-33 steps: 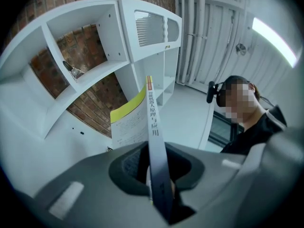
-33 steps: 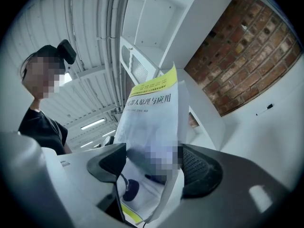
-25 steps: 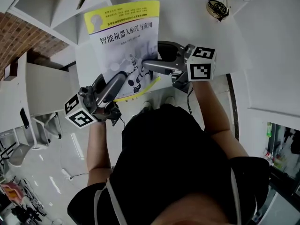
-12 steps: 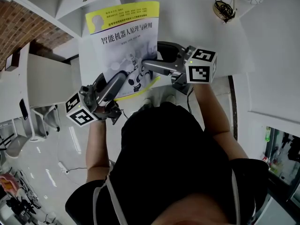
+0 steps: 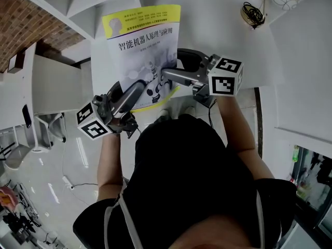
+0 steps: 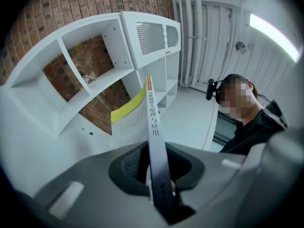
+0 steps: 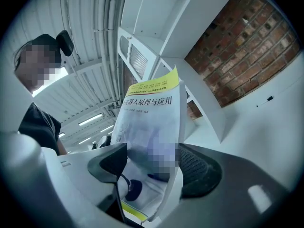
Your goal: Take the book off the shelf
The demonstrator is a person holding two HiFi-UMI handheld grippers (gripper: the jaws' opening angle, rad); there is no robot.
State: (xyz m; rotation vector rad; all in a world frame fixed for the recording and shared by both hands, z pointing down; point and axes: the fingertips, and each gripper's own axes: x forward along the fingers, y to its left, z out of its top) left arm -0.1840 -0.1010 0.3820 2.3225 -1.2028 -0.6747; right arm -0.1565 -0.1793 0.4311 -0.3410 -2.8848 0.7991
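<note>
the white shelf [image 6: 124, 37] has a small metal object [image 6: 85, 76] in one open compartment. the book [image 5: 142, 51] is out of the shelf, held in the air in front of it. the left claw [image 6: 159, 194] is narrowed onto the book's spine and grips it. the right claw [image 7: 152, 170] stands wide, with the book's lower corner between its pads, not clamped.

White, yellow-banded book [image 5: 141, 53]; white shelf [image 5: 67, 1]; red-brown brick wall [image 5: 23, 27].
</note>
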